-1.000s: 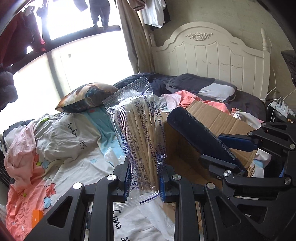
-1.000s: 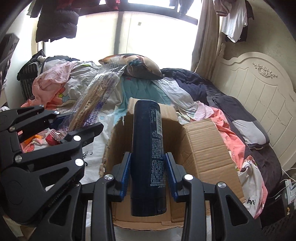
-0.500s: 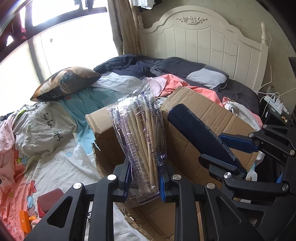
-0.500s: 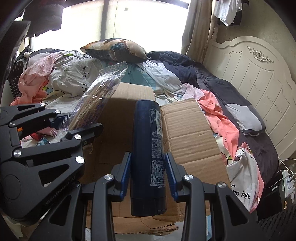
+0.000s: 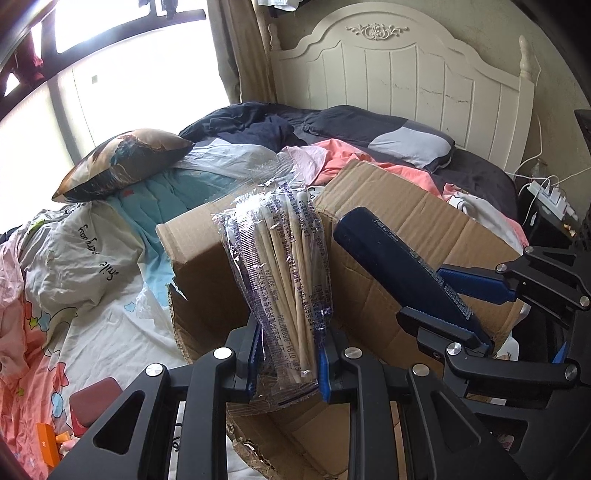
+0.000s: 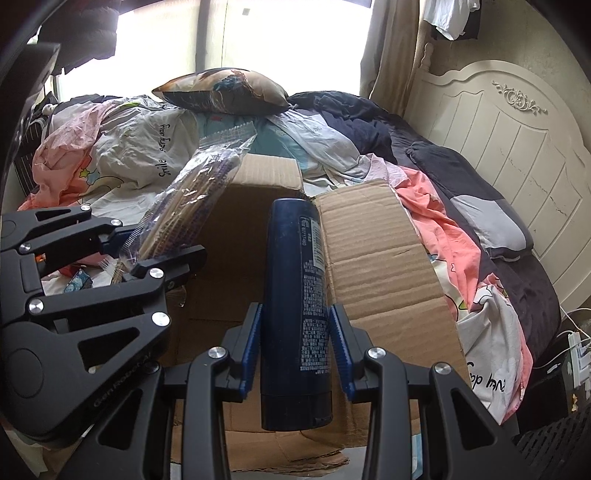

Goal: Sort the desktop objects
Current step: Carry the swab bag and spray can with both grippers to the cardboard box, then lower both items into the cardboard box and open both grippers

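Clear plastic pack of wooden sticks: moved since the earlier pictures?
Yes. The clear plastic pack of wooden sticks now hangs before the brown cardboard box, down from the patterned pillow.

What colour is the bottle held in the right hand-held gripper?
Dark navy blue, with small white print down its side; the bottle shows best in the right wrist view.

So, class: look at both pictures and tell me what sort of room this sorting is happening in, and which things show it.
Most likely a bedroom in a home: a bed with a white carved headboard, rumpled printed bedding with a pillow, and clothes hanging by the window. An open cardboard box sits on the bed.
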